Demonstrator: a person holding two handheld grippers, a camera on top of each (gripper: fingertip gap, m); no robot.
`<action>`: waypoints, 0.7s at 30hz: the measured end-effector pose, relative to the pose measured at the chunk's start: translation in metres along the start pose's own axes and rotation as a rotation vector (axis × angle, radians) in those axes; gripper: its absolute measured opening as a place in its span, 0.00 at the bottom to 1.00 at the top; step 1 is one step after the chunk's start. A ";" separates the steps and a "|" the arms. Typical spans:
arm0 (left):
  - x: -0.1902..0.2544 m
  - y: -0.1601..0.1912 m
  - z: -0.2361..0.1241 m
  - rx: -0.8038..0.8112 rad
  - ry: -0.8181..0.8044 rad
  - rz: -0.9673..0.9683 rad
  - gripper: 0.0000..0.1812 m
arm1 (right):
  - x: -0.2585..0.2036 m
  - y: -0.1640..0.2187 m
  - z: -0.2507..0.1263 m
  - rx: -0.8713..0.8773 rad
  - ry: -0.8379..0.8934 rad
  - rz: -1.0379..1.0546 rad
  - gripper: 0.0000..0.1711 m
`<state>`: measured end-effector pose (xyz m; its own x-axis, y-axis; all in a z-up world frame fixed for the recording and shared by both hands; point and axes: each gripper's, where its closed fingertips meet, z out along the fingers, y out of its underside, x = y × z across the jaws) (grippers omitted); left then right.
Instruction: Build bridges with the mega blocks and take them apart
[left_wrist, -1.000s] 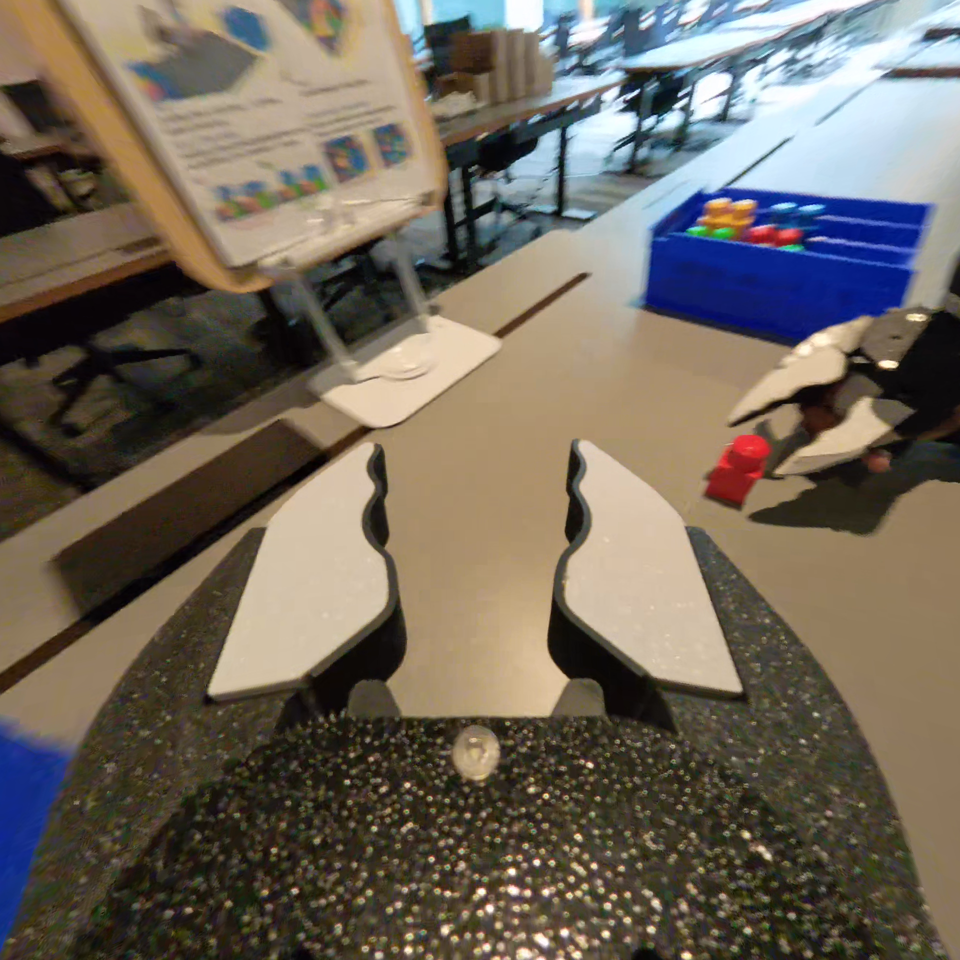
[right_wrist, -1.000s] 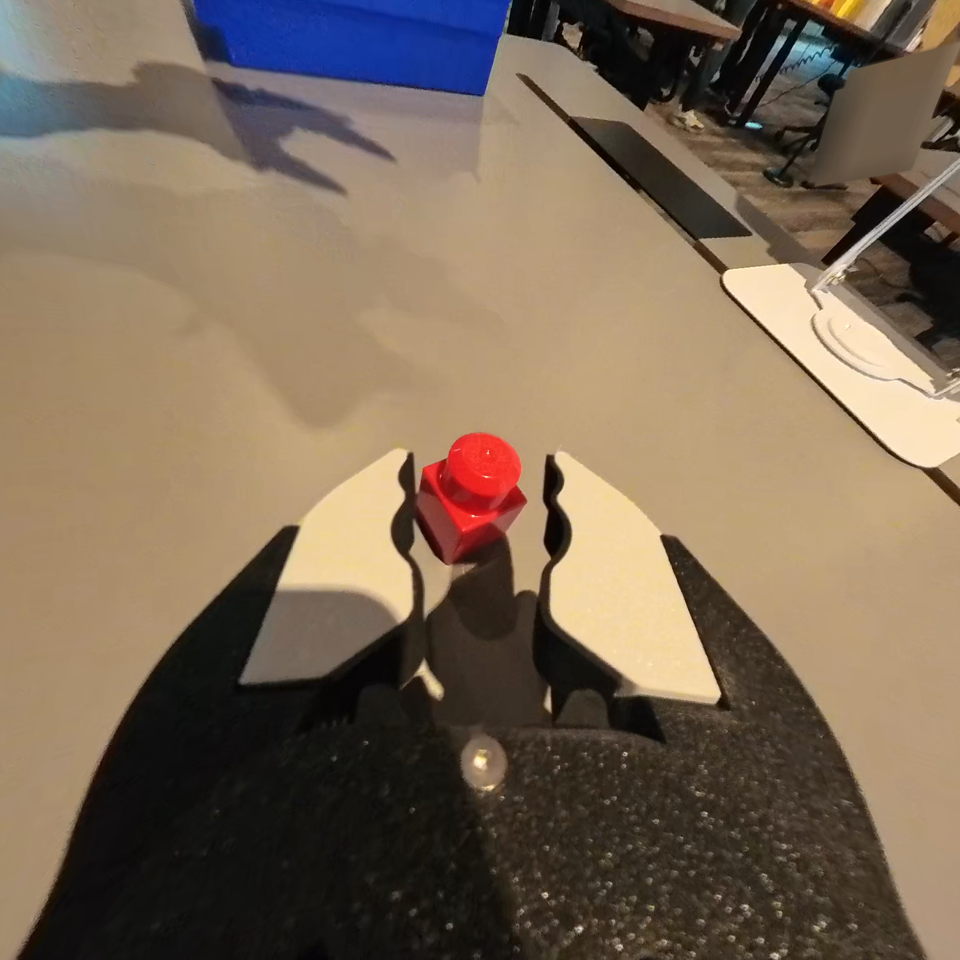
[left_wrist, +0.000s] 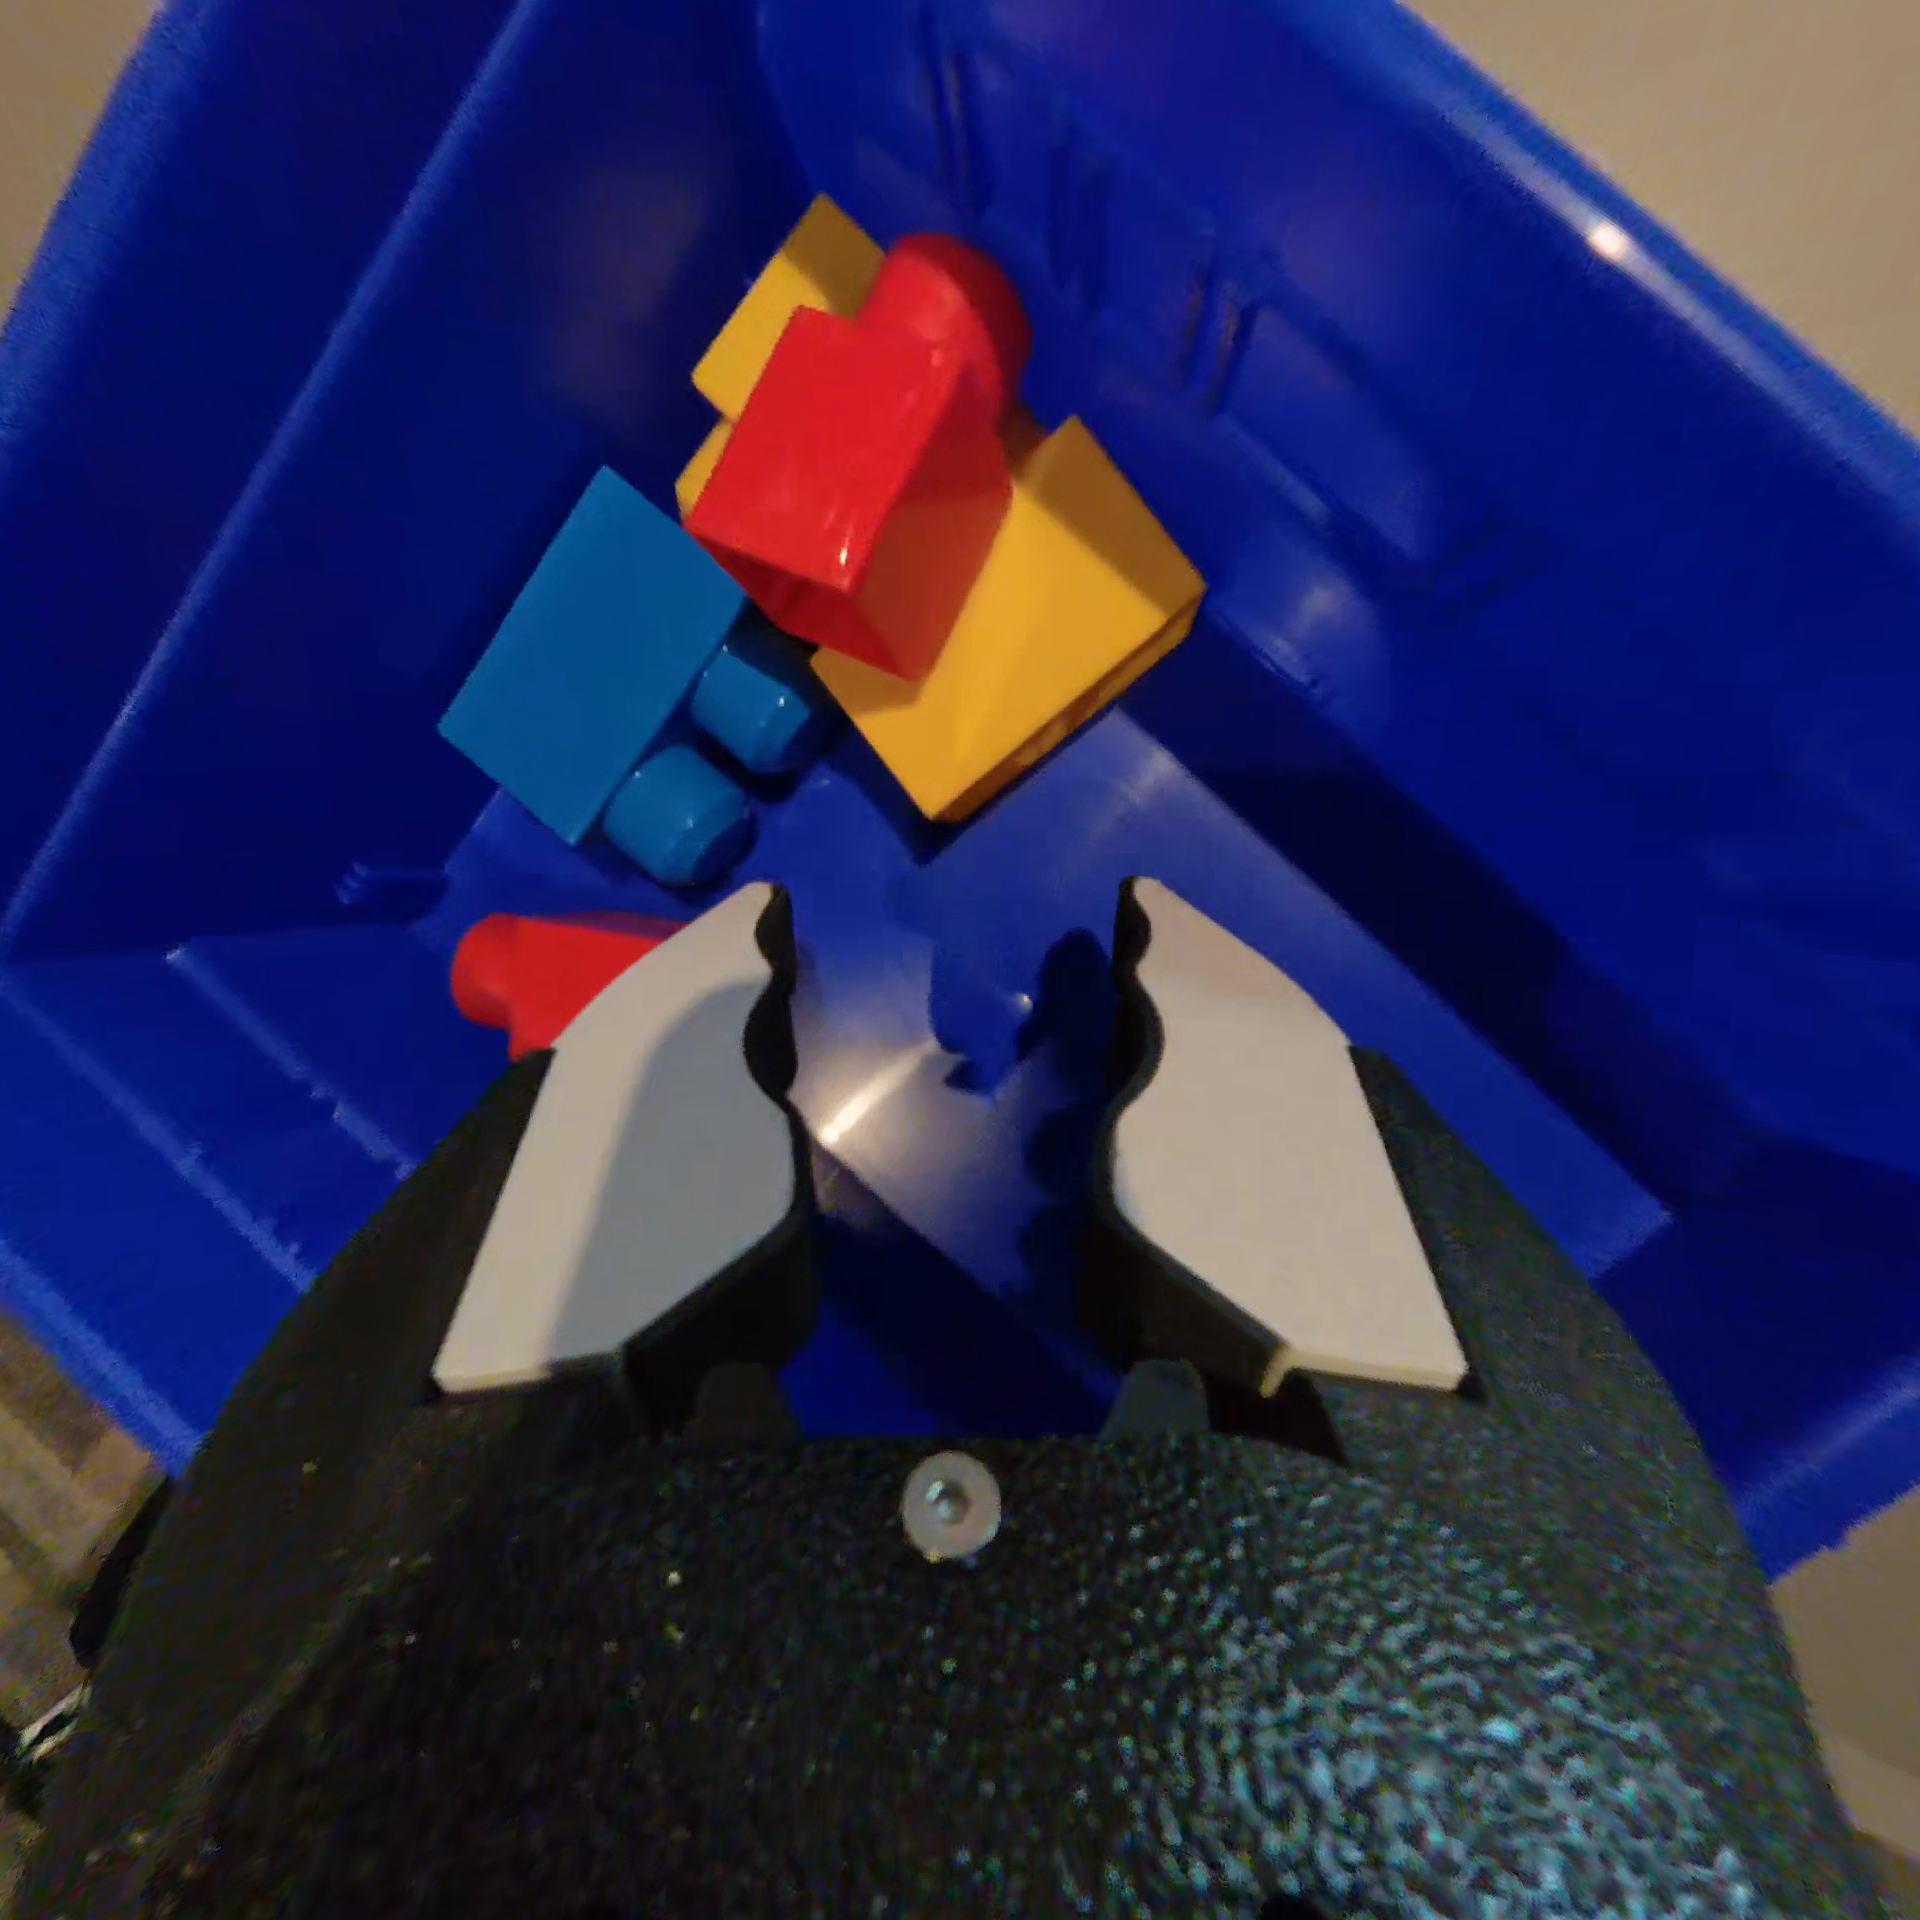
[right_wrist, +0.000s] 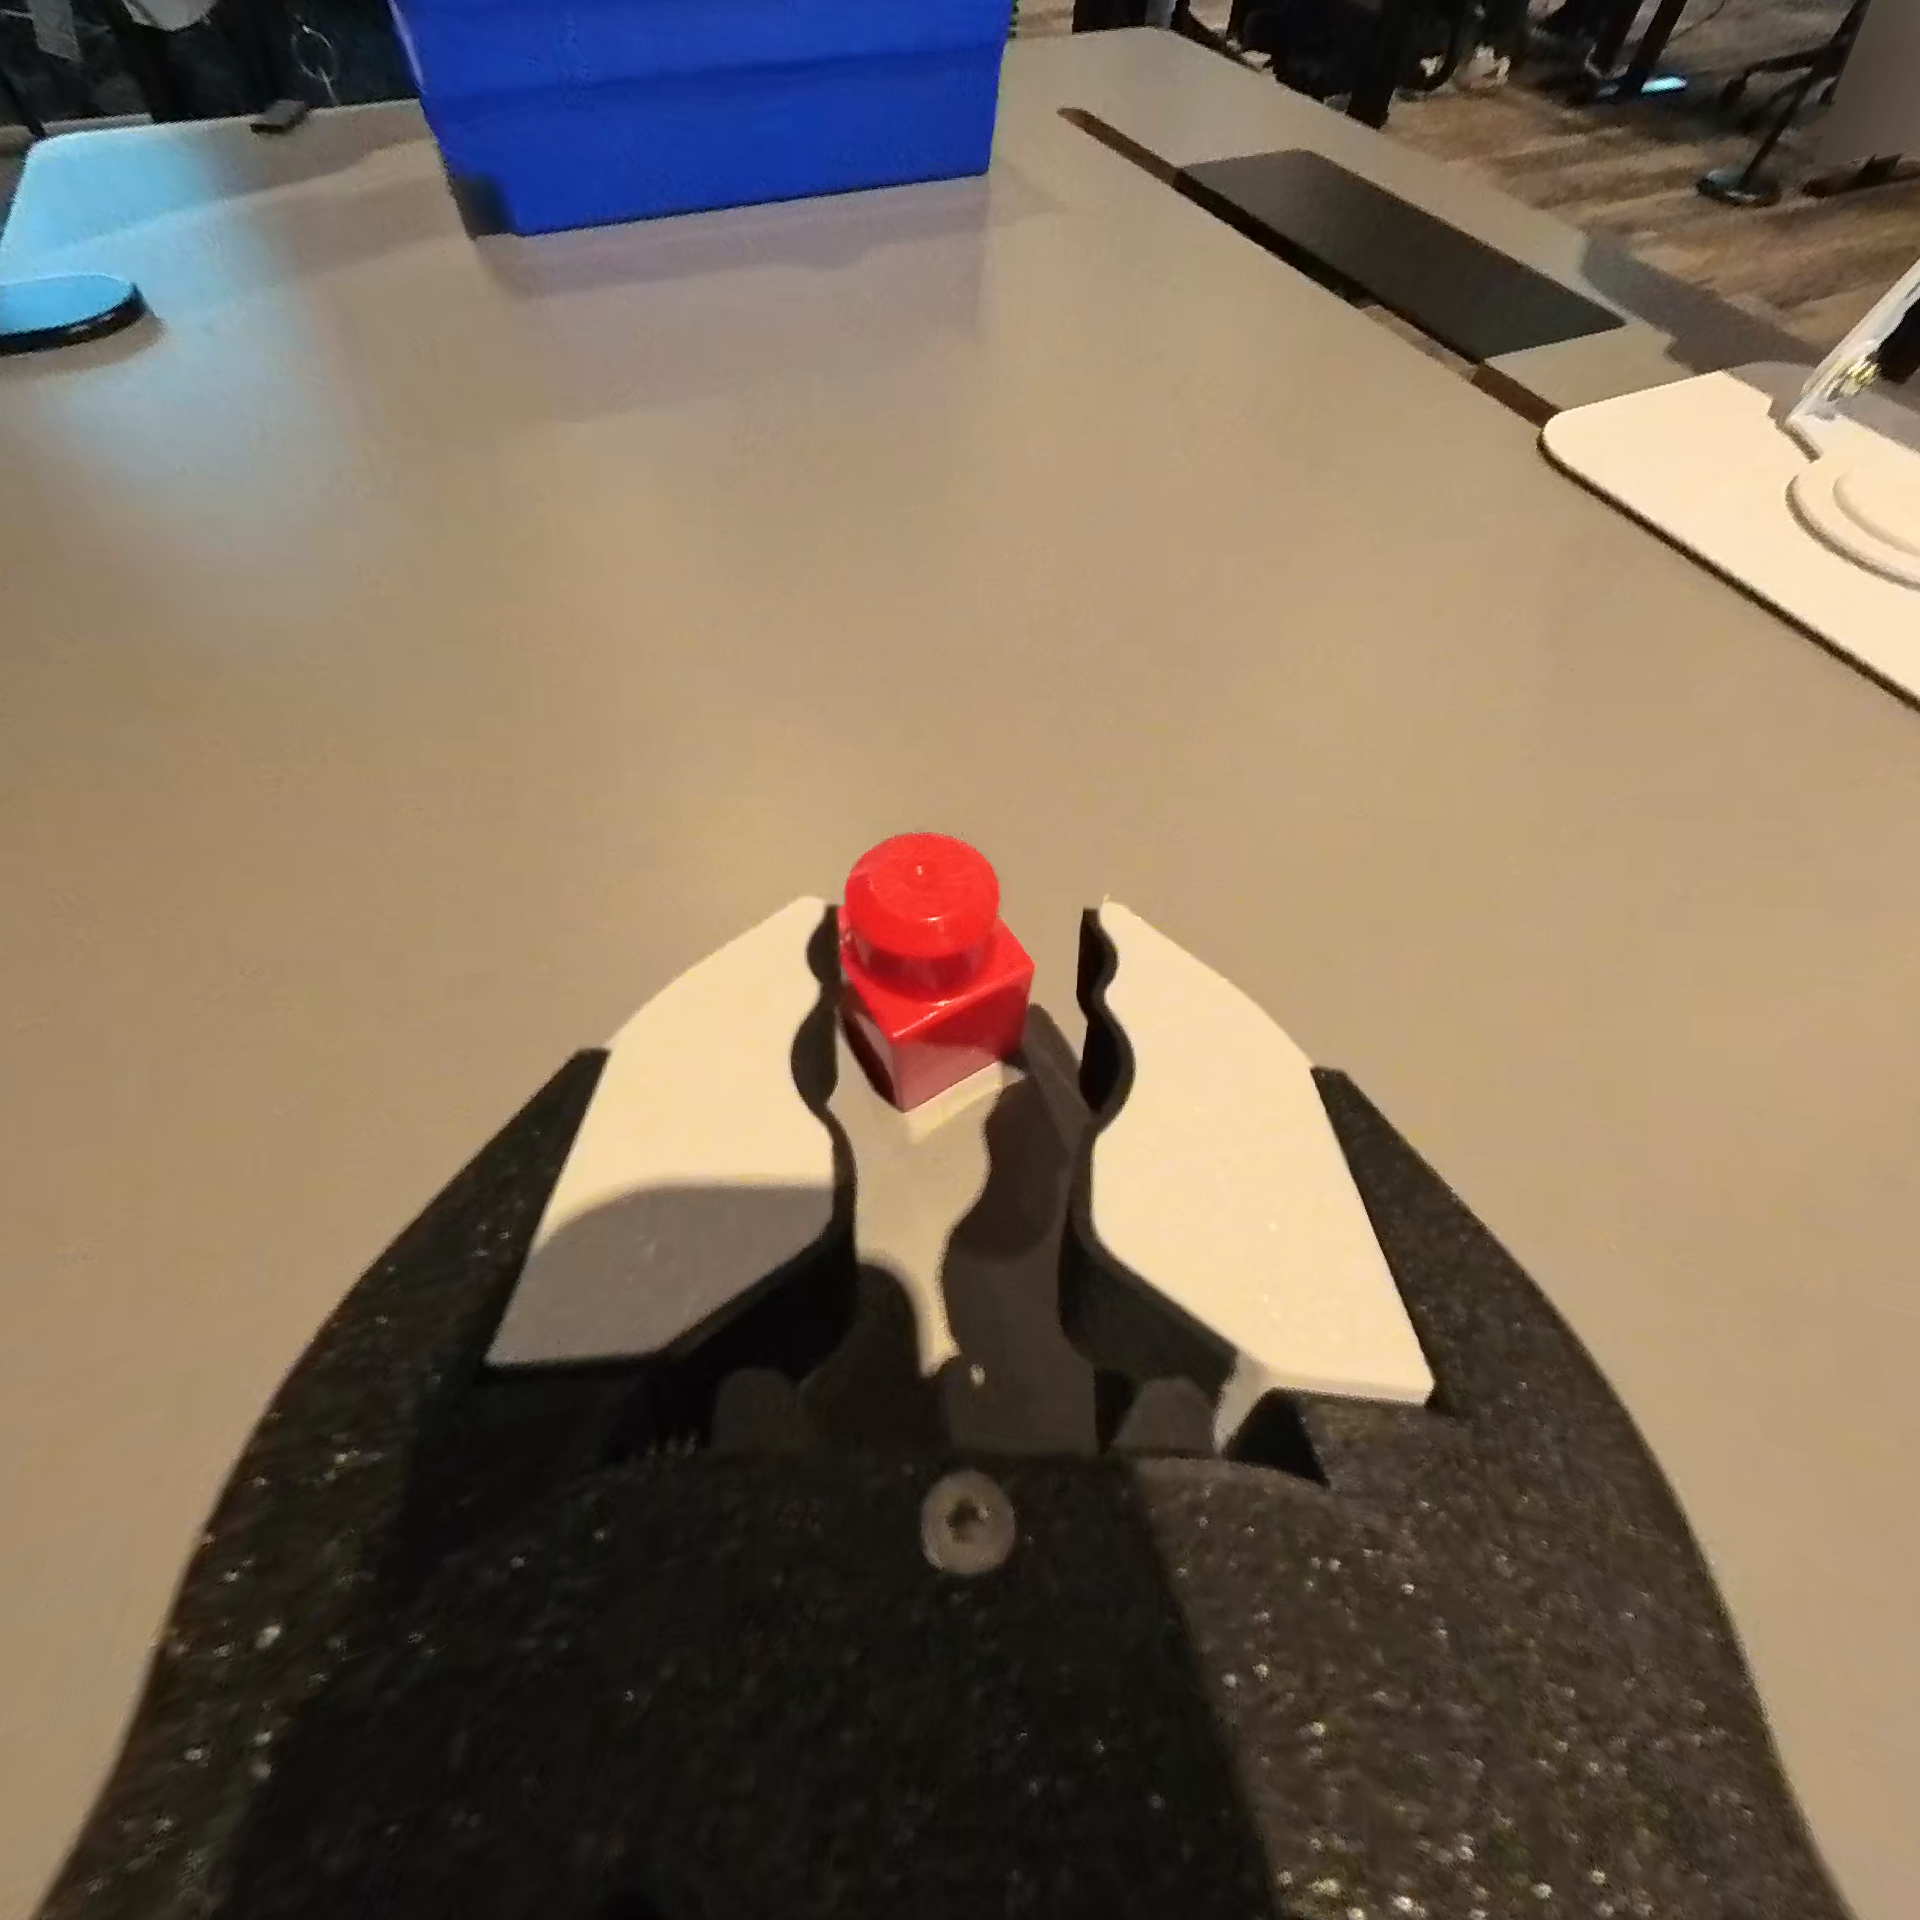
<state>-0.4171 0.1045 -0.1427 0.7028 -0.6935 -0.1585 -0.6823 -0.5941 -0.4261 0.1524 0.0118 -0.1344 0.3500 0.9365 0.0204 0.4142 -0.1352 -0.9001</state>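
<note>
My left gripper (left_wrist: 951, 914) has swung from the table into the blue bin (left_wrist: 312, 436), wide and empty, to fetch blocks; my right gripper (right_wrist: 956, 914) stays wide around the red block (right_wrist: 935, 977).

A smooth grey-beige table (right_wrist: 935, 540) carried everything. A small red block (right_wrist: 935, 987) with one round stud stood upright on it, alone on the bare top. At the table's far edge sat a blue bin (right_wrist: 707, 114), well apart from the block. To the right lay a flat white base plate (right_wrist: 1704, 488) with a raised round disc on it, and beyond that a dark rectangular panel (right_wrist: 1392, 249) sat flush in the tabletop. At the far left edge rested a flat round dark-rimmed object (right_wrist: 62, 312), too blurred to identify.
</note>
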 end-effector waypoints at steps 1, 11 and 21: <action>0.000 -0.003 0.003 0.019 0.006 0.002 0.31 | 0.001 0.000 0.001 -0.004 0.002 0.005 0.26; -0.010 -0.005 0.036 0.004 -0.028 0.017 0.26 | 0.004 0.000 0.000 -0.001 -0.006 0.042 0.24; -0.012 -0.008 0.041 0.018 -0.044 0.024 0.10 | 0.004 0.000 0.000 0.005 -0.017 0.051 0.23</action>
<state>-0.4119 0.1341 -0.1736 0.6947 -0.6888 -0.2073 -0.6956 -0.5699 -0.4375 0.1538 0.0156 -0.1342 0.3567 0.9336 -0.0330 0.3919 -0.1816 -0.9019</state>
